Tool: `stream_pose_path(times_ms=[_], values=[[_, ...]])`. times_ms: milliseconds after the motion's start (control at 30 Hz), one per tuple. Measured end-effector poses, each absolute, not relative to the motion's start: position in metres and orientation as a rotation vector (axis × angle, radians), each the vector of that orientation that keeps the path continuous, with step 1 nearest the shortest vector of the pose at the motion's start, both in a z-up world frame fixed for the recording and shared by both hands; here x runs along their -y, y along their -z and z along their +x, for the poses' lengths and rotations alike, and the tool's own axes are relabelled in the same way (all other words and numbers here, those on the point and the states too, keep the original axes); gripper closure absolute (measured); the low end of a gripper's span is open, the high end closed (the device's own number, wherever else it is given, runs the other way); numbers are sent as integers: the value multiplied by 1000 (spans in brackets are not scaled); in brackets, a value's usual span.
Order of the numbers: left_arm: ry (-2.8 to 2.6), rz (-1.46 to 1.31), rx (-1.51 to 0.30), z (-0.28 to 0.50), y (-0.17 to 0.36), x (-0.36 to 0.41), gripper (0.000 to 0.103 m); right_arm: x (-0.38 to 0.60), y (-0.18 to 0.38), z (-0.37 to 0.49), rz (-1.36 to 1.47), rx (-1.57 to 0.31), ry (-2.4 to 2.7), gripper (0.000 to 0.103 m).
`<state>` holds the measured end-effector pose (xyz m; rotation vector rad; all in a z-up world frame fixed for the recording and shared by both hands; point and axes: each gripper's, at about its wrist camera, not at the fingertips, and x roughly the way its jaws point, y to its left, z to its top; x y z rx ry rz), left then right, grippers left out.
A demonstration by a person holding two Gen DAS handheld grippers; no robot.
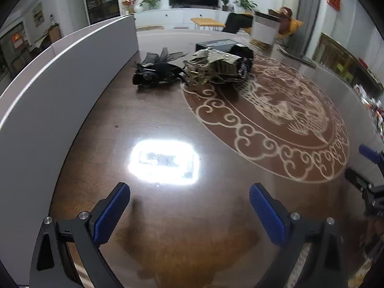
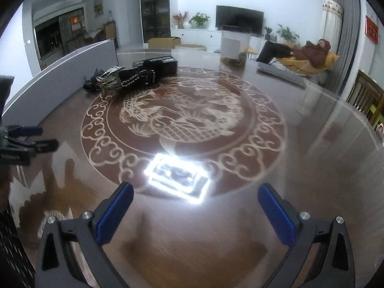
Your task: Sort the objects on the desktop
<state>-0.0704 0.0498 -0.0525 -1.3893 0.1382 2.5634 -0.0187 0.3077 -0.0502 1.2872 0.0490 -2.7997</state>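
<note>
I see a black gauzy bow hair clip (image 1: 156, 70) touching a gold metal claw clip with a sequinned top (image 1: 211, 66), with a black beaded pouch (image 1: 244, 63) and a flat black box (image 1: 216, 44) just behind, all far across my glossy brown worktop with its pale dragon medallion (image 1: 276, 124). A white partition panel (image 1: 60, 91) runs along the worktop's left edge. My left tongs (image 1: 189, 212) and right tongs (image 2: 195, 212) both hover wide open, gripping nothing, well apart from that cluster.
</note>
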Motion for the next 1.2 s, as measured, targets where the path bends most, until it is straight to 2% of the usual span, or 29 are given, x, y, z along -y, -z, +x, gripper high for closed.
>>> stream_pose_path(times_ms=[367,1200], values=[[-2606,-1338,-162,-70,63,-50,2,-264,72,-66,1418,-60,2760,0],[-2619,-1352,-146,-70,63,-46,0,-263,71,-67,1420,-55,2764,0]])
